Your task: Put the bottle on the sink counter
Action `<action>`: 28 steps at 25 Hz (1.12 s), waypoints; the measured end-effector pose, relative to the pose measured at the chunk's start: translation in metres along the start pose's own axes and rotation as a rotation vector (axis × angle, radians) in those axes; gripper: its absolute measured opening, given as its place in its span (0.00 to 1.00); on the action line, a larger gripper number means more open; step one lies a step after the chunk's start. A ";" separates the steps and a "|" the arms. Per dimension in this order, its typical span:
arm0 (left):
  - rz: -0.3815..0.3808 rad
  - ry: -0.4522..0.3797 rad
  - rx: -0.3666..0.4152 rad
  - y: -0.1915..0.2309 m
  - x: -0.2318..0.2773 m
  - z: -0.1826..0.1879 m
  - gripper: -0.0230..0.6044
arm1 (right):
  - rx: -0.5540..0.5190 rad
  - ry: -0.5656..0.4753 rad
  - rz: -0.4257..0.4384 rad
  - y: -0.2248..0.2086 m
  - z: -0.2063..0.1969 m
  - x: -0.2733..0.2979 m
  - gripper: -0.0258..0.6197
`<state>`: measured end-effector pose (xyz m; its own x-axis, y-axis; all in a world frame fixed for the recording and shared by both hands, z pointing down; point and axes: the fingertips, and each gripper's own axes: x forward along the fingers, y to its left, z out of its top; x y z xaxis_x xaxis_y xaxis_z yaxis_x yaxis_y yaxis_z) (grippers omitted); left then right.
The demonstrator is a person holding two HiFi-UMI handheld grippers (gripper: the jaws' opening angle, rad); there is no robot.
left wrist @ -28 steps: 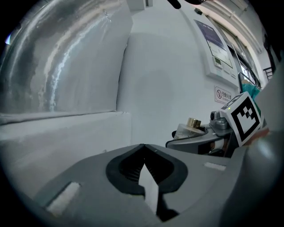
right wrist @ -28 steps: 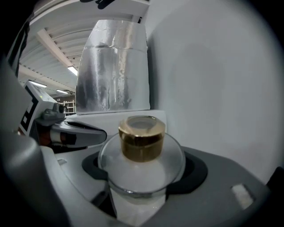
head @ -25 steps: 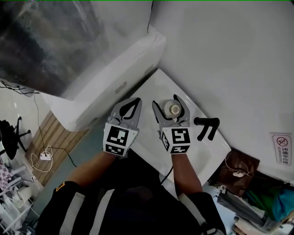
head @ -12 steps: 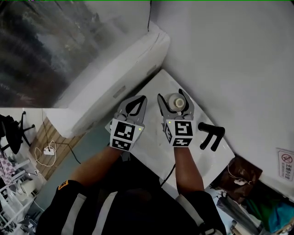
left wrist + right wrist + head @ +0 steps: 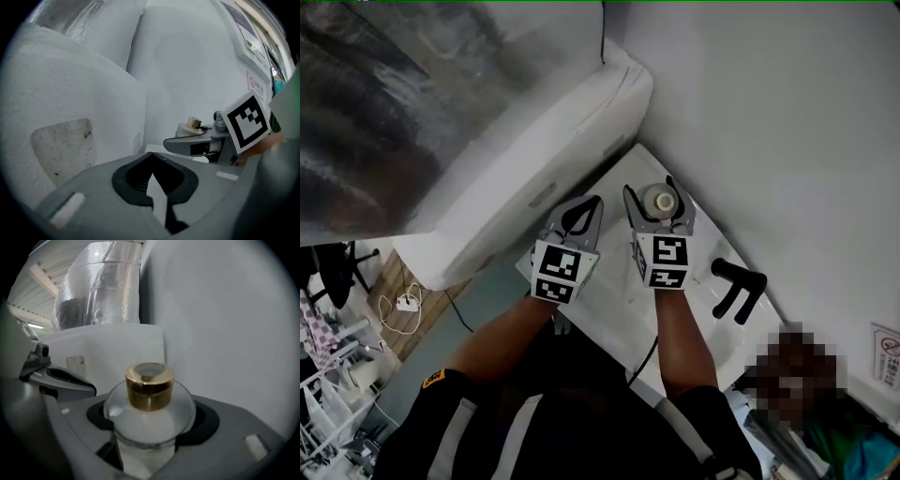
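- Head view: I count two grippers, one bottle and one black fitting.
- My right gripper [image 5: 649, 187] is clamped on the bottle [image 5: 664, 205]. Only its cap [image 5: 657, 197] and round shoulder show between the jaws. The body and base are hidden, so I cannot tell whether it touches the counter [image 5: 602, 307] below.
- The left gripper [image 5: 587, 208] sits just left of the right one, jaws together and empty.
- The fitting [image 5: 737, 287] lies behind and to the right of the right gripper.
- A white block [image 5: 544, 141] stands just left of the left gripper. Above it is a foil wrap [image 5: 384, 103], cut off by the frame.
- Compared with a second ago, both grippers sit further along the counter toward the wall [image 5: 769, 112]. The fitting is further behind them, and the bottle is in the same grip.
- Left gripper view: the jaw tips meet with nothing between them.
- Ahead and to the right, the right gripper's near jaw hides all of the bottle but its gold cap and a bit of shoulder.
- One marker cube [image 5: 246, 123] shows beside that jaw. The block fills the left side.
- Right gripper view: the jaws press on the bottle from both sides just under its shoulder. The single cap stands clear above them, and the body drops out of sight below.
- The jaws hide whatever lies under the bottle.
- The left gripper's jaw pokes in at the left edge, partly cut off.
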<state>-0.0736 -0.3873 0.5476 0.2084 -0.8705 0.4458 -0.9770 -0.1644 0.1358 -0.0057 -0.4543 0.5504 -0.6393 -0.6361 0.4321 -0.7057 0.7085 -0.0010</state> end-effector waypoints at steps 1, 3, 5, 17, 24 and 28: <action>0.002 0.003 -0.003 0.001 0.002 -0.001 0.03 | -0.001 0.005 0.002 -0.001 -0.003 0.003 0.57; 0.005 0.009 -0.008 0.002 0.005 -0.003 0.03 | -0.002 0.015 0.011 -0.001 -0.007 0.009 0.57; 0.008 0.015 -0.010 0.003 0.009 -0.004 0.03 | -0.003 0.024 0.017 -0.001 -0.012 0.013 0.57; 0.004 0.034 -0.054 -0.002 0.022 -0.011 0.03 | -0.012 0.060 0.022 -0.009 -0.030 0.033 0.57; 0.012 0.042 -0.061 0.000 0.022 -0.013 0.03 | -0.021 0.075 0.023 -0.009 -0.037 0.041 0.57; 0.007 0.044 -0.065 -0.001 0.022 -0.014 0.03 | -0.020 0.086 0.018 -0.009 -0.039 0.044 0.57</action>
<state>-0.0670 -0.3999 0.5694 0.2045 -0.8504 0.4848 -0.9738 -0.1266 0.1888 -0.0156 -0.4766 0.6047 -0.6225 -0.5950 0.5084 -0.6875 0.7262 0.0082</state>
